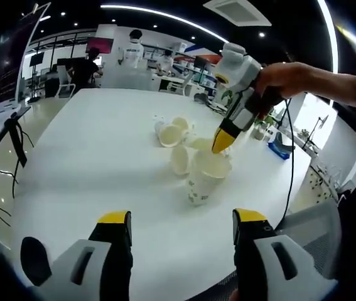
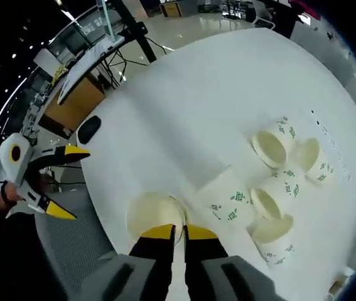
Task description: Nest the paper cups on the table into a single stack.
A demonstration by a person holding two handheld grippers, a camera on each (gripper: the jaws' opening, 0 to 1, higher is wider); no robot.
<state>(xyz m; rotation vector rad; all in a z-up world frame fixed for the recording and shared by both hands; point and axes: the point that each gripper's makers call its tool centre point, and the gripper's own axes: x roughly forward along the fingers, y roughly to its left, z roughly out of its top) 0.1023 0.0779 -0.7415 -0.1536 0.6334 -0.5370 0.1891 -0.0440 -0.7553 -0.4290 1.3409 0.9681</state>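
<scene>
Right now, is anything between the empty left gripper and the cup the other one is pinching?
Nothing visible. In the left gripper view, bare table lies between the open left gripper and the upright cup. The right gripper pinches its rim from above, and the loose cups lie behind it.

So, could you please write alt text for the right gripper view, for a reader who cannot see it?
The right gripper pinches the rim of an upright paper cup on a white table. Four more cups lie on their sides to its right. The left gripper, open, shows at the left edge.
</scene>
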